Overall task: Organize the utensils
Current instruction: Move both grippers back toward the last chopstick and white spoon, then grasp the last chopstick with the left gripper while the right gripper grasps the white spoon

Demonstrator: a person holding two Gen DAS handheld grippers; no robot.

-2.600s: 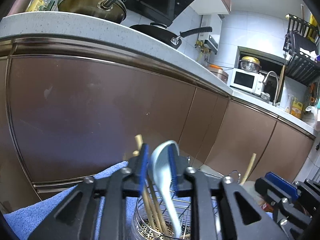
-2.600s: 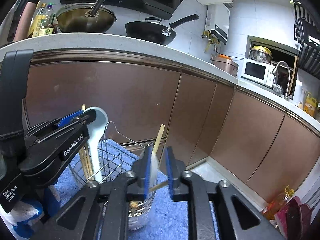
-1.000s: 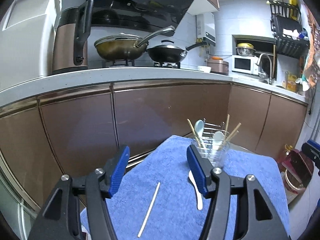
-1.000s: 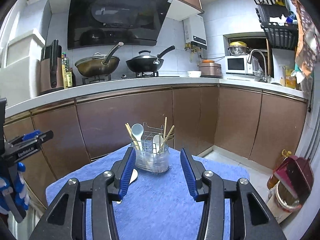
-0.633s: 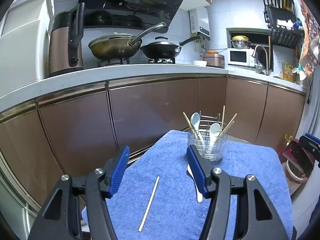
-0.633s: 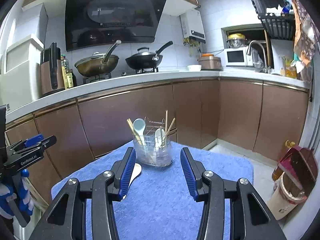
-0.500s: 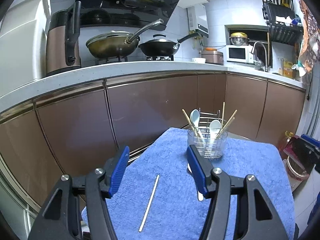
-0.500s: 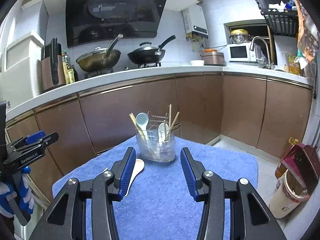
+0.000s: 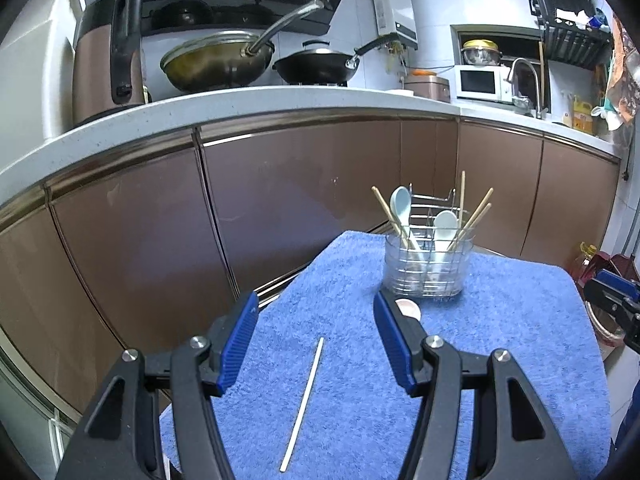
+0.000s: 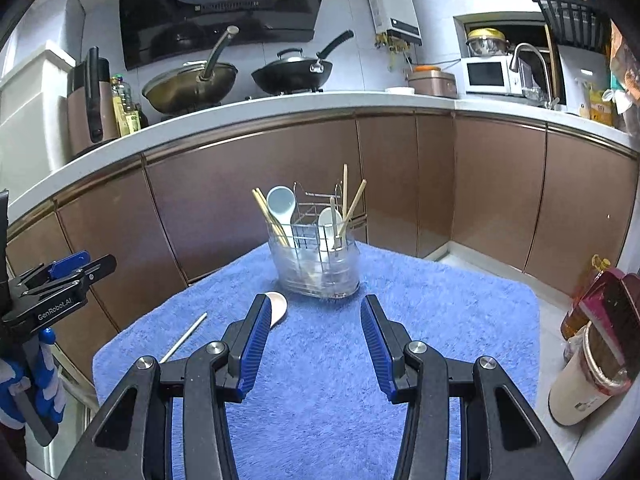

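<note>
"GenRobot.AI" printed in white on the left gripper (image 10: 66,270) at the left edge of the right wrist view. Both grippers wide open, holding nothing; right gripper (image 10: 316,340) low in frame over a blue towel (image 10: 440,320). Clear utensil holder (image 10: 316,264) at centre, standing on the towel, filled with spoons and chopsticks. One loose chopstick (image 9: 303,400) lying between the left gripper's fingers (image 9: 240,340); one spoon (image 10: 277,308) just beside the holder. Brown cabinets (image 10: 240,208) behind. Bin (image 10: 592,364) at lower right, beyond the towel's edge.

Chopstick (image 9: 304,400) left of spoon (image 10: 276,307); holder (image 9: 426,270) behind.
</note>
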